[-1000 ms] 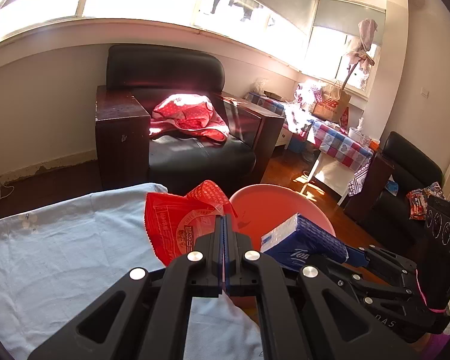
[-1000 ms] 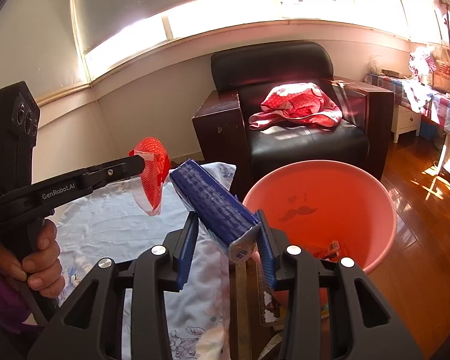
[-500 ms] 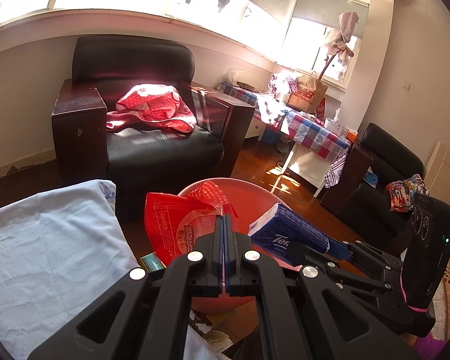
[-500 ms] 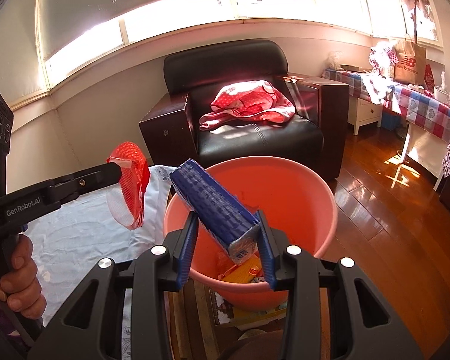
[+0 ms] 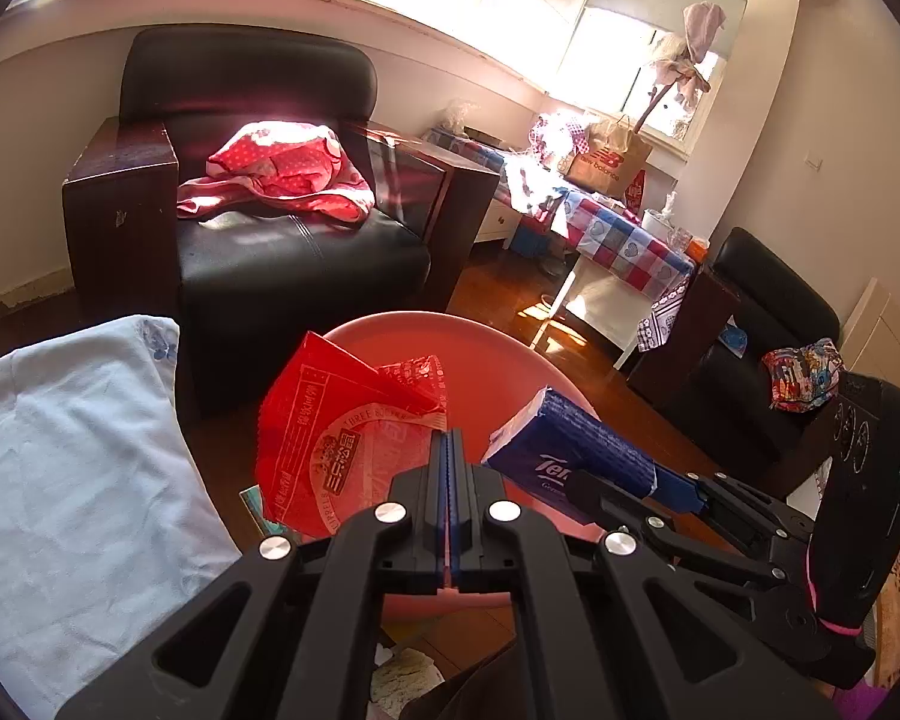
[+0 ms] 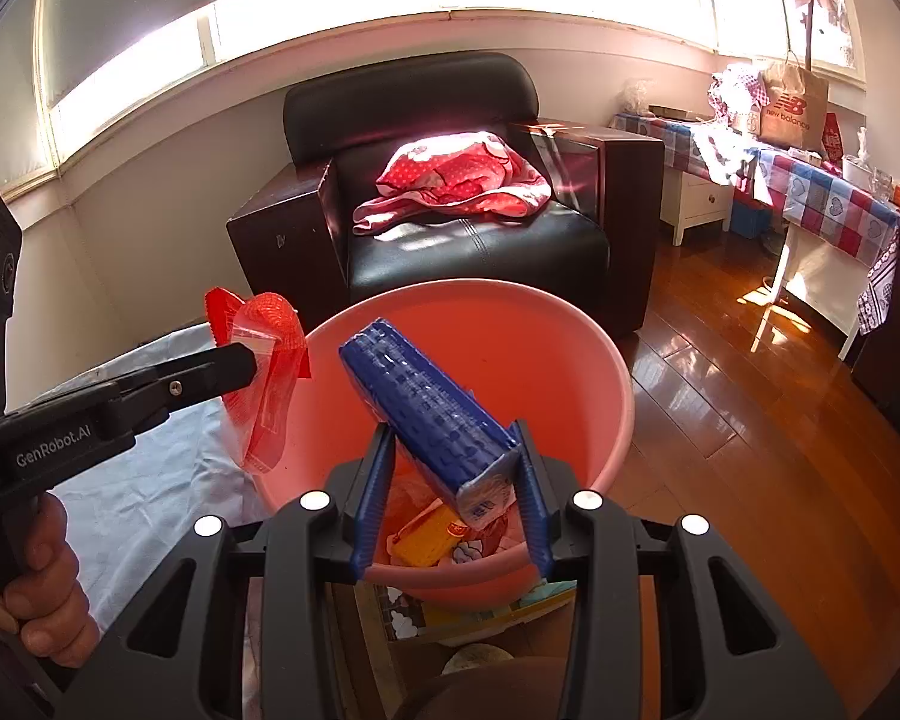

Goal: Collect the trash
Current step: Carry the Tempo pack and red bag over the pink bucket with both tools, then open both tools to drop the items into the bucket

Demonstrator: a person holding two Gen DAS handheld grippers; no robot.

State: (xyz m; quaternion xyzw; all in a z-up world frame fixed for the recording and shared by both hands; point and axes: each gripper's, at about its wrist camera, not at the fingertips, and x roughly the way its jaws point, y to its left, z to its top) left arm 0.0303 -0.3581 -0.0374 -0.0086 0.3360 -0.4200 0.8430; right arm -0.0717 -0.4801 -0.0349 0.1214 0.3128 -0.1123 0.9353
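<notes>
My left gripper (image 5: 448, 441) is shut on a red plastic wrapper (image 5: 342, 438), which hangs at the near-left rim of a pink bucket (image 5: 510, 354). The same wrapper (image 6: 264, 372) dangles from the left gripper (image 6: 243, 366) in the right wrist view, just left of the bucket (image 6: 570, 354). My right gripper (image 6: 453, 456) is shut on a blue tissue pack (image 6: 426, 402), tilted up over the bucket's mouth. That pack (image 5: 570, 450) also shows in the left wrist view, held by the right gripper (image 5: 576, 483). Colourful wrappers (image 6: 432, 540) lie in the bucket's bottom.
A table with a light blue cloth (image 5: 72, 468) stands left of the bucket. Behind it is a black armchair (image 6: 468, 252) with a red dotted cloth (image 6: 456, 180). A checked-cloth table (image 6: 822, 192) and wooden floor (image 6: 750, 420) lie to the right. A hand (image 6: 36, 600) grips the left tool.
Both grippers have moved from above the blue cloth toward and over the pink bucket, sinking and tipping downward. The wrapper and the tissue pack stay gripped; the bucket's contents have come into view.
</notes>
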